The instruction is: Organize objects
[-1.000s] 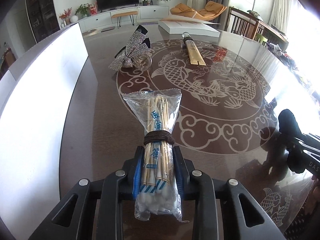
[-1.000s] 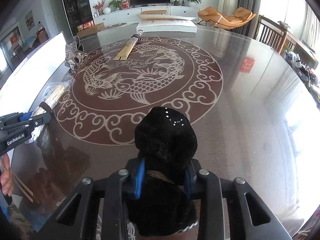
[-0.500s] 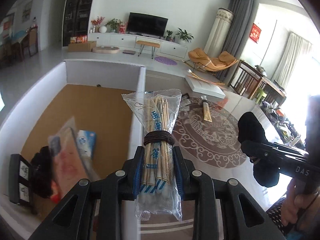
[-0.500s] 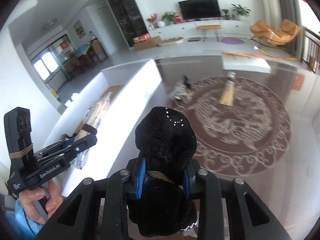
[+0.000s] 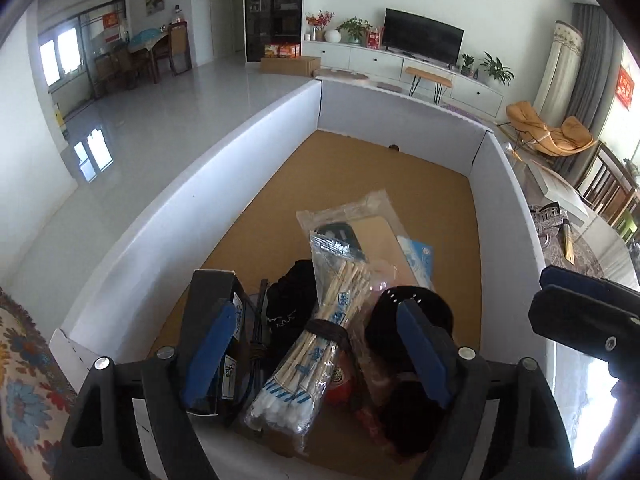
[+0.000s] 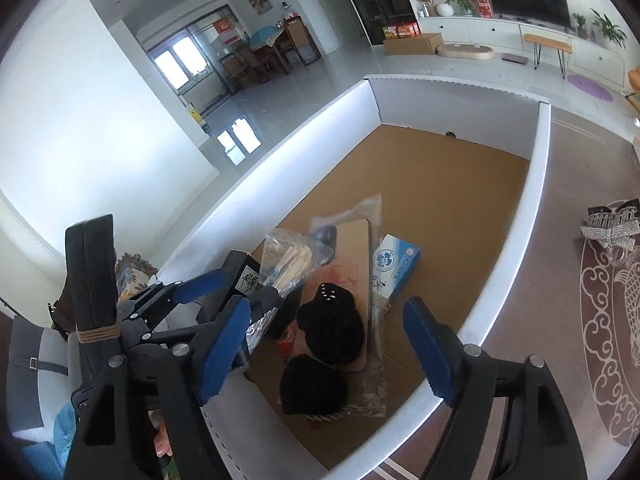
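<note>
Both grippers hung over the near end of the white-walled box (image 5: 188, 216), jaws opening with nothing between them: the left gripper (image 5: 316, 356) had just let its cotton swab packet (image 5: 320, 332) drop onto the pile, the right gripper (image 6: 328, 344) its black velvet pouch (image 6: 320, 356). Two more items were organized; a sparkly bow (image 6: 610, 232) waited on the tabletop.

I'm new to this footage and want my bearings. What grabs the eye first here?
A big white-walled cardboard box with a brown floor fills both views. Piled at its near end are a clear bag of cotton swabs, black fuzzy pouches and a blue-and-white carton. Both grippers' blue-padded jaws are opening above the pile, holding nothing.
</note>
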Motion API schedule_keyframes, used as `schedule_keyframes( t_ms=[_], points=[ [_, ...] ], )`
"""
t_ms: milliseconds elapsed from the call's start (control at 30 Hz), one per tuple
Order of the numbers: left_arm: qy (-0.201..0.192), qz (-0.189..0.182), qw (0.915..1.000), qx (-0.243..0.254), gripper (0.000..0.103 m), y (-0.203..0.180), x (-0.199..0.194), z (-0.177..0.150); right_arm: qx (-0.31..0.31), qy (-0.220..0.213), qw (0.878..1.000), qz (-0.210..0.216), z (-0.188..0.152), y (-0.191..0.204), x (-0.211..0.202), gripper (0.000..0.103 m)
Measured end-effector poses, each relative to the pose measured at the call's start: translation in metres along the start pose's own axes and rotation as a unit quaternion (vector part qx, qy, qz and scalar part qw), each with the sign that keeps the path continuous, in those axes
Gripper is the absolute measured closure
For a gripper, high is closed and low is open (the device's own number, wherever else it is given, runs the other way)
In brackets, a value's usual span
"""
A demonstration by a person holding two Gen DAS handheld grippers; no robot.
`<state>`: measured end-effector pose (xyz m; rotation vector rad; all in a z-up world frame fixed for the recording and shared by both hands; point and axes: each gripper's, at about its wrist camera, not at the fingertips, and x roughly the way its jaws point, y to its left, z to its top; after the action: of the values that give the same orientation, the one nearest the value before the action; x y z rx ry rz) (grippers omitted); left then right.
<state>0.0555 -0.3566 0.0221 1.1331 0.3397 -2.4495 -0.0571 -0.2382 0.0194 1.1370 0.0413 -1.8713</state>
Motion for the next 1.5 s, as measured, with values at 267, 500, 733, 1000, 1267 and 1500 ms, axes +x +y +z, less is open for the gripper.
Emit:
schedule_keyframes(
  t_ms=[267,500,733,1000,1267,1500],
  points=[
    [-0.050,-0.099,0.9921,0.060,0.020,-0.081,-0.035,-0.002,0.017,-0.112,0.985,-0.127,-0.058,-0.082,-0.086,0.000],
    [0.015,-0.250,0.9564,0.150,0.007,-0.198,-0.047,-0.050,0.127,-0.041,0.941,-0.312,-0.155,-0.225,-0.122,0.000],
    [0.048,-0.191,0.9621,0.189,0.007,-0.263,0.016,-0.087,0.144,-0.040,0.910,-0.386,-0.187,-0.254,-0.144,0.000],
    [0.043,-0.096,0.9784,0.178,0.007,-0.279,0.064,-0.075,0.156,-0.042,0.919,-0.361,-0.192,-0.255,-0.143,0.000],
    [0.047,-0.055,0.9883,0.134,0.005,-0.282,0.089,-0.062,0.155,-0.042,0.918,-0.362,-0.193,-0.254,-0.141,0.000],
    [0.045,-0.031,0.9948,0.086,0.000,-0.303,0.113,-0.039,0.156,-0.042,0.918,-0.362,-0.193,-0.254,-0.141,0.000]
  ],
)
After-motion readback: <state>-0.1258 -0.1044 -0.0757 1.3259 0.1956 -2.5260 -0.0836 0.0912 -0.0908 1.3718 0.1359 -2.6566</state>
